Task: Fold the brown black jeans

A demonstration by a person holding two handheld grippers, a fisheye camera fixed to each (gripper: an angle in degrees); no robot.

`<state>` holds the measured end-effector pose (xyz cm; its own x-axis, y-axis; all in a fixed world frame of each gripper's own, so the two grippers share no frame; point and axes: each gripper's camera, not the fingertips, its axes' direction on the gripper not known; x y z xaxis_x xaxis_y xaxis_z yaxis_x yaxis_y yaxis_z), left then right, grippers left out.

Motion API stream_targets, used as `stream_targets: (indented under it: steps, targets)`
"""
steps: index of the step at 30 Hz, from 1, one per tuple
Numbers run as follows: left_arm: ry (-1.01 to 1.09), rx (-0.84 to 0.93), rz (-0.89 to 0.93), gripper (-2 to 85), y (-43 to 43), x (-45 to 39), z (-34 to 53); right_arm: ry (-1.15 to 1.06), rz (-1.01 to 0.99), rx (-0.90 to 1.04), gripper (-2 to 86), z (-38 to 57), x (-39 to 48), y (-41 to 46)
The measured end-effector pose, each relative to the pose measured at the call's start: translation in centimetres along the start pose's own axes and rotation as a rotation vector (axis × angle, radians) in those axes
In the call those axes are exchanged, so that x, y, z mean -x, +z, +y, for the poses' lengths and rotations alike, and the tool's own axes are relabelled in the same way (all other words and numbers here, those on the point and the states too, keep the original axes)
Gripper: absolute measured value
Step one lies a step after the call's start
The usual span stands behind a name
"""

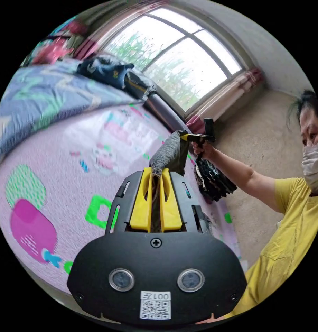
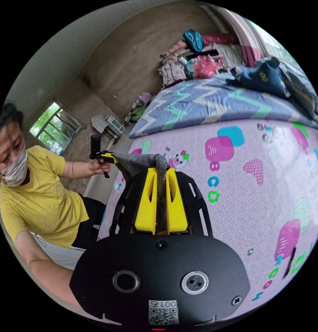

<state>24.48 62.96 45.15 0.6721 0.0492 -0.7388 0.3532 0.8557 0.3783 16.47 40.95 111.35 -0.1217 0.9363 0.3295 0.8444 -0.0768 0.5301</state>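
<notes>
stretching jeans [image 1: 167, 155] between both tools

The jeans [image 1: 166, 155] are a grey-brown, speckled fabric, held up in the air above a pink patterned mat [image 1: 62, 166]. One edge is stretched into a taut band. The near end of that band is pinched between yellow jaws, and the far end is pinched the same way. In the right gripper view the jeans [image 2: 141, 162] span likewise.

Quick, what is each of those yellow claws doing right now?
Left gripper: closed on the jeans.
Right gripper: closed on the jeans too.
</notes>
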Motion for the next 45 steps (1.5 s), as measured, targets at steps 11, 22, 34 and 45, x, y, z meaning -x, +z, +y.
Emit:
stream_targets:
  steps: [11,22,34,45]
  targets:
    - [0.423,-0.026,-0.102,-0.1,4.0,-19.9,10.6,-0.064,-0.010,-0.067,2.3,13.2,8.9,-7.9]
    - [0.635,0.269,-0.164,-0.2,20.2,-33.5,32.8,0.097,-0.007,0.009,1.3,37.1,10.7,-4.9]
    - [0.353,0.241,-0.087,-0.3,20.1,-26.5,30.6,0.068,-0.002,-0.084,2.7,39.4,10.1,-5.1]
    - [0.303,-0.015,-0.093,-0.4,10.1,-14.5,17.3,-0.170,0.084,-0.064,3.1,21.8,10.4,-7.2]
